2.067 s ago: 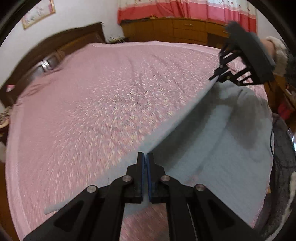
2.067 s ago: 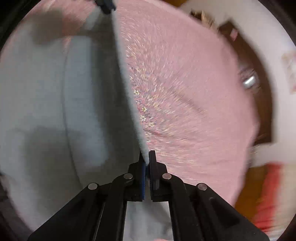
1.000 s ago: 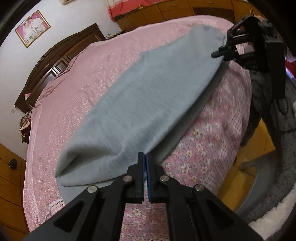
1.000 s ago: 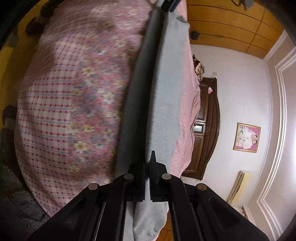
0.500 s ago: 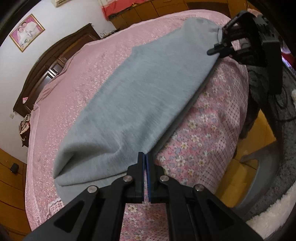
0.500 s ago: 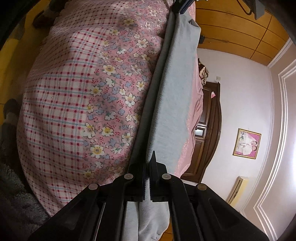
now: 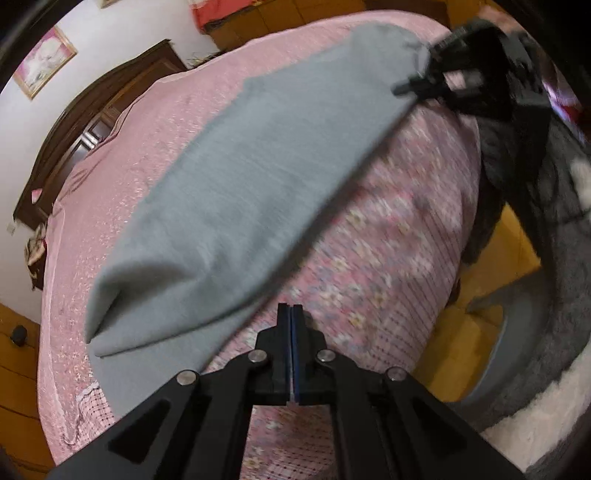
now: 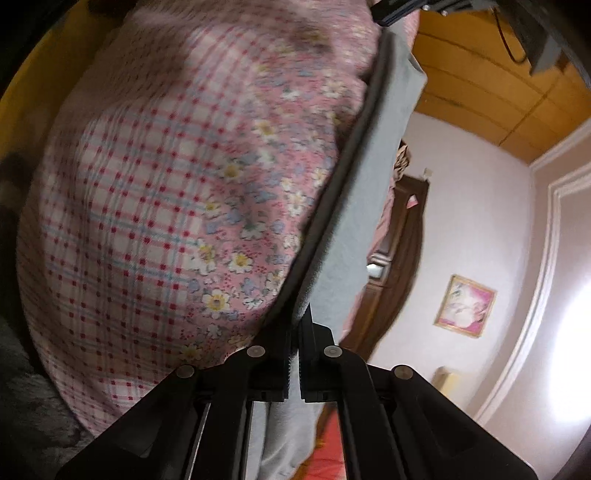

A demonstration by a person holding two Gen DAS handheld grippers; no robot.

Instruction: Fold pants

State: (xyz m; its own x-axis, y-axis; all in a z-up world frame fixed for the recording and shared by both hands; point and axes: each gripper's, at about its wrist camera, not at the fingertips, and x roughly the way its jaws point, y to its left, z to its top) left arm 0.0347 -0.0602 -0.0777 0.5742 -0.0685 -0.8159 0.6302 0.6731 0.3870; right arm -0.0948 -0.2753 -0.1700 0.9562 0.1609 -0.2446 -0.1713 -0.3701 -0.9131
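Observation:
The grey pants (image 7: 251, 184) lie folded in a long band along the near edge of the pink bed (image 7: 125, 155). My left gripper (image 7: 291, 317) is shut with nothing between its pads, just off the near edge of the pants. My right gripper (image 7: 402, 88) is at the far end of the pants at the upper right. In the right wrist view, my right gripper (image 8: 295, 332) is shut on the pants' edge (image 8: 369, 192), and the cloth runs away from it to the left gripper (image 8: 391, 14) at the top.
A pink floral and checked sheet (image 7: 388, 236) hangs over the bed's side. A dark wooden headboard (image 7: 92, 110) is at the far left, a framed picture (image 7: 44, 62) on the wall. Yellow floor (image 7: 465, 332) and a grey shaggy rug (image 7: 554, 295) lie right.
The pants have been folded over and laid down along the bed's edge. My left gripper has let go of the cloth and drawn back from it. My right gripper still holds its end.

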